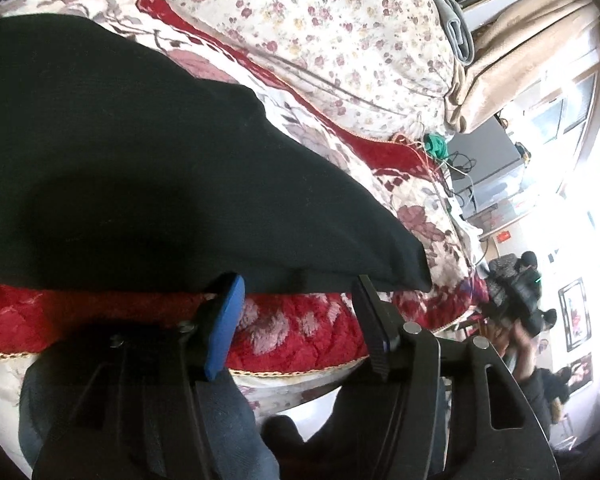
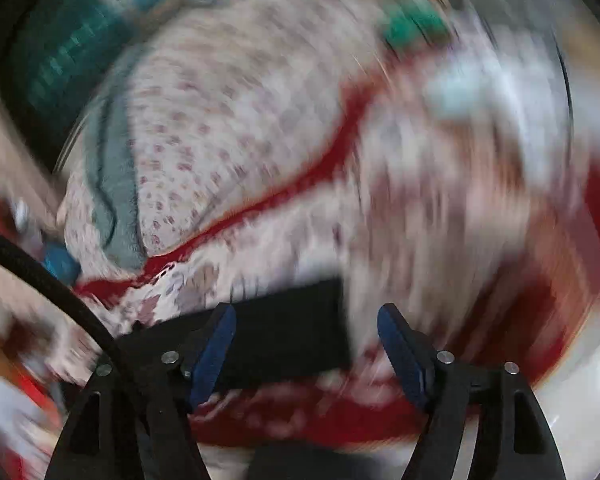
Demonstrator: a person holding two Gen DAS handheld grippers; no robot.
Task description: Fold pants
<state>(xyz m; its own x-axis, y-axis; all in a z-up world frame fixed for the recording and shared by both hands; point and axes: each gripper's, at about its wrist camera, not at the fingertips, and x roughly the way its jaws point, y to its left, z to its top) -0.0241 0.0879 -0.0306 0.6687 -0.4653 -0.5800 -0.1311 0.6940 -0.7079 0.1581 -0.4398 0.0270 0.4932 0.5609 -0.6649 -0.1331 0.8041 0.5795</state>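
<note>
The black pants [image 1: 140, 160] lie flat and folded on a red and cream floral bedspread [image 1: 300, 332], filling the left half of the left wrist view. My left gripper [image 1: 300, 282] stands open at the pants' near edge; the fingertips reach the hem and the pads do not press on it. The right wrist view is heavily blurred. There my right gripper [image 2: 306, 312] is open wide over one end of the pants [image 2: 292, 336], which lies between the blue pads without either pad touching it.
Behind the pants is a cream quilt with small flowers [image 1: 320, 40], a grey garment [image 1: 456, 28] and a beige curtain [image 1: 520, 56]. A green bundle with cords [image 1: 436, 144] lies at the bed's far edge. People [image 1: 520, 292] sit beyond it. A black cable [image 2: 52, 280] crosses the right wrist view.
</note>
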